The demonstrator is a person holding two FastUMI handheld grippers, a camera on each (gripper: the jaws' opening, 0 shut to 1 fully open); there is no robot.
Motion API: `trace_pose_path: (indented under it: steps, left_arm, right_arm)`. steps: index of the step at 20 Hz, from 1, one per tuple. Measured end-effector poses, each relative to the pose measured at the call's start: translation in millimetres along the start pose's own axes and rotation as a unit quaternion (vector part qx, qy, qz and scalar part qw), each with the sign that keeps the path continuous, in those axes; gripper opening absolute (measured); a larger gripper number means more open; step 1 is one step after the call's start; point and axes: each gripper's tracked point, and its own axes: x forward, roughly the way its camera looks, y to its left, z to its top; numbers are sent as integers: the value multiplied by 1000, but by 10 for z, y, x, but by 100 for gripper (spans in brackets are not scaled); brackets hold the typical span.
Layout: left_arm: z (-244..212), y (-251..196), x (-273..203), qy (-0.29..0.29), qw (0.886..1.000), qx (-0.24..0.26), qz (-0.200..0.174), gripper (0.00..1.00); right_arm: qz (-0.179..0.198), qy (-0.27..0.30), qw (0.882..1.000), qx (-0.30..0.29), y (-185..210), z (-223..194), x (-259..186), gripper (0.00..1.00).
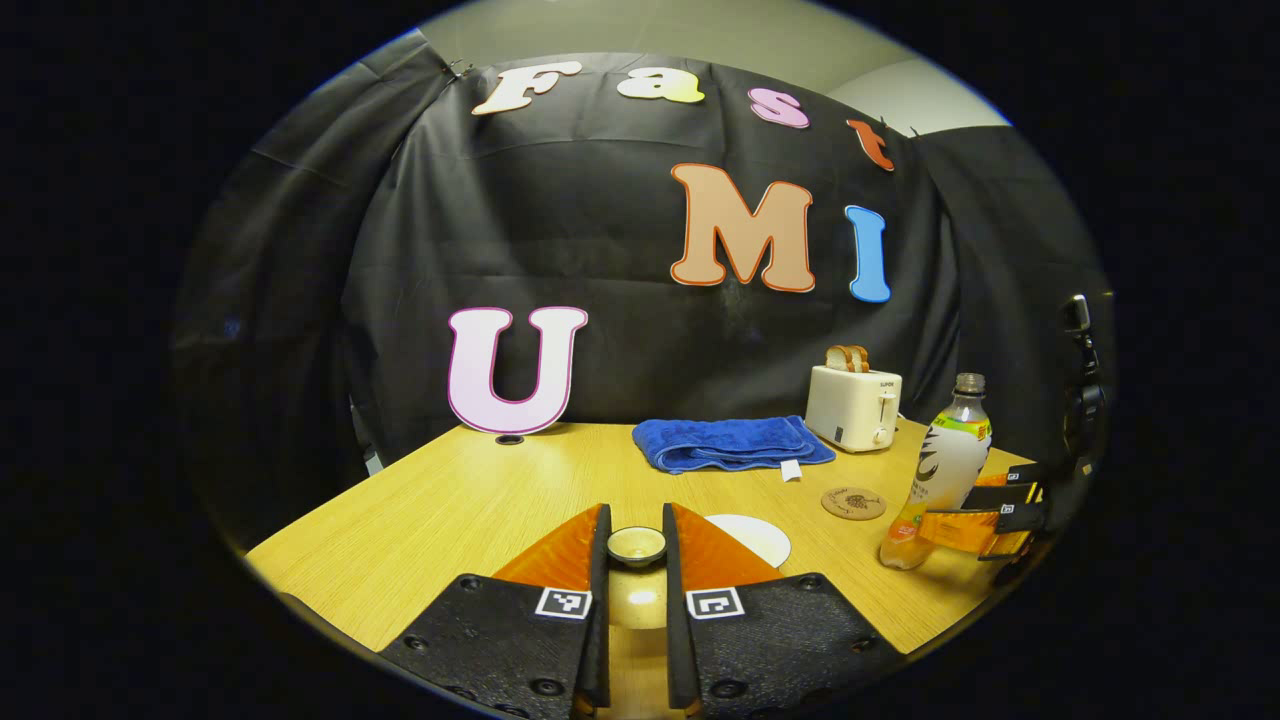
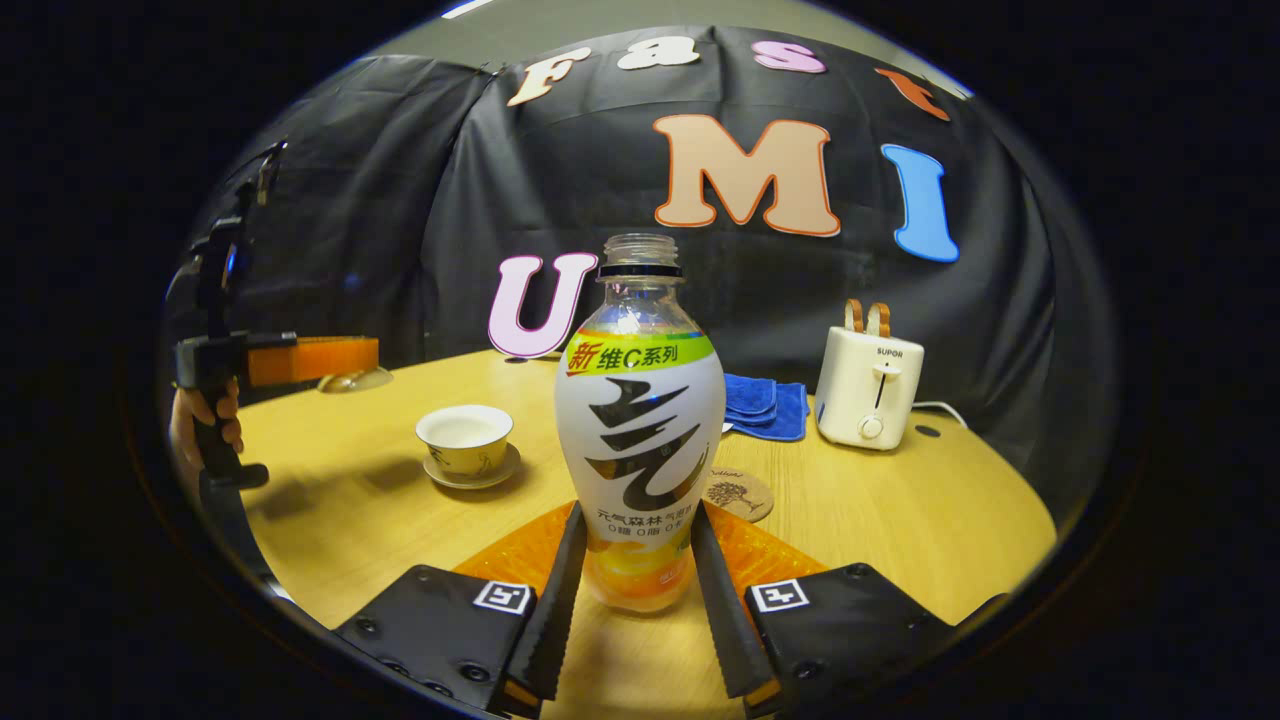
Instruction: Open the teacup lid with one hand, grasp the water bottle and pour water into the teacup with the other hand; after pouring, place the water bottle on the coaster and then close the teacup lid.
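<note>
Wooden bench (image 2: 900, 520): left gripper (image 1: 636, 560) clamps the lifted lid (image 1: 636, 545), right gripper (image 2: 640, 560) grips the bottle (image 2: 640, 420); pouring into the teacup (image 2: 464, 436) comes next.

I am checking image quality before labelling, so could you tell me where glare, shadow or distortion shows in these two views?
Left gripper view: a bright glare spot on the table between the left gripper fingers; table edge bows. Right gripper view: soft shadows beside the teacup; the water bottle bulges, sharp, in the right gripper.

Each hand-held gripper (image 2: 637, 585) has a black screwed body bearing square black-and-white markers.
</note>
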Motion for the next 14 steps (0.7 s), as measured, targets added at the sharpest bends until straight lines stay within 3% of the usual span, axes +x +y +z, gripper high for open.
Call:
trace_pose_path:
  steps: [6,14]
  left_arm:
    - [2,34,-10,-5,1000,-2,0,20]
    - [-1,156,-47,-10,1000,-8,7,19]
  right_arm:
    - [-36,-19,986,-161,-40,184,161,63]
    - [-70,-31,942,-328,-53,263,385,64]
